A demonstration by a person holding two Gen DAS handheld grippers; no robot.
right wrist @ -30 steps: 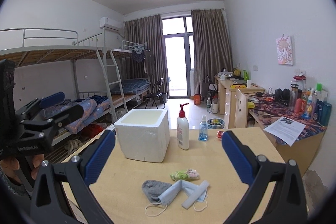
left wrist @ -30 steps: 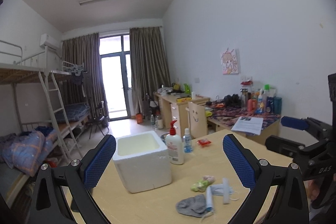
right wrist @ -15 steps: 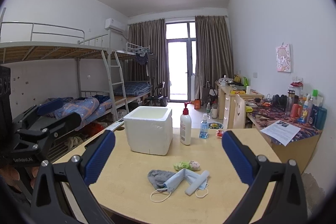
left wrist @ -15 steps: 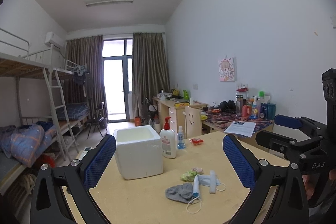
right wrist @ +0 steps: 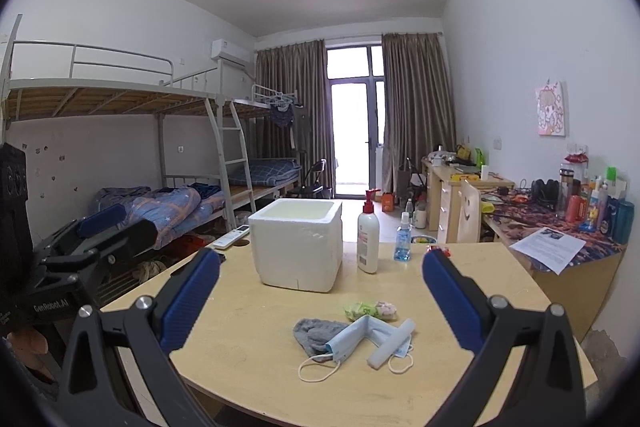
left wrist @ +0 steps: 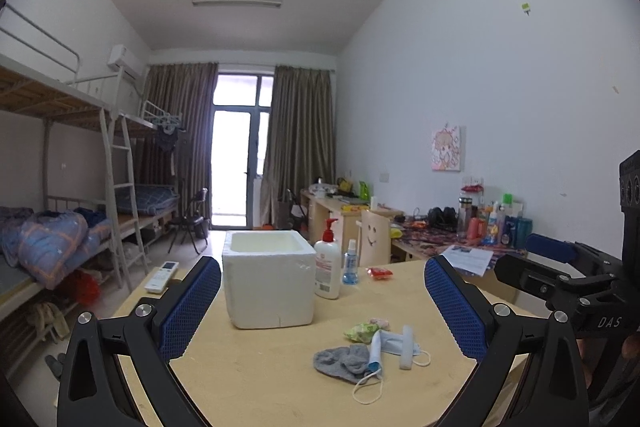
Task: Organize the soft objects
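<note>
A small heap lies on the wooden table [right wrist: 248,355]: a grey sock [right wrist: 314,334], a blue face mask [right wrist: 360,337], a white tube [right wrist: 392,343] and a green soft packet [right wrist: 366,310]. The same heap shows in the left wrist view: sock [left wrist: 342,363], mask [left wrist: 380,347], packet [left wrist: 362,331]. A white foam box [right wrist: 298,245] [left wrist: 266,287] stands open-topped behind it. My left gripper [left wrist: 322,303] and right gripper [right wrist: 320,301] are both open and empty, held above the table's near edge, short of the heap.
A lotion pump bottle [right wrist: 368,237] and a small blue bottle [right wrist: 402,243] stand right of the box. A remote [left wrist: 160,277] lies at the table's far left. Bunk beds [right wrist: 120,147] are on the left, cluttered desks [right wrist: 560,219] on the right.
Both grippers have pulled back and risen from the table; the box and heap look smaller and farther. Both stay open.
</note>
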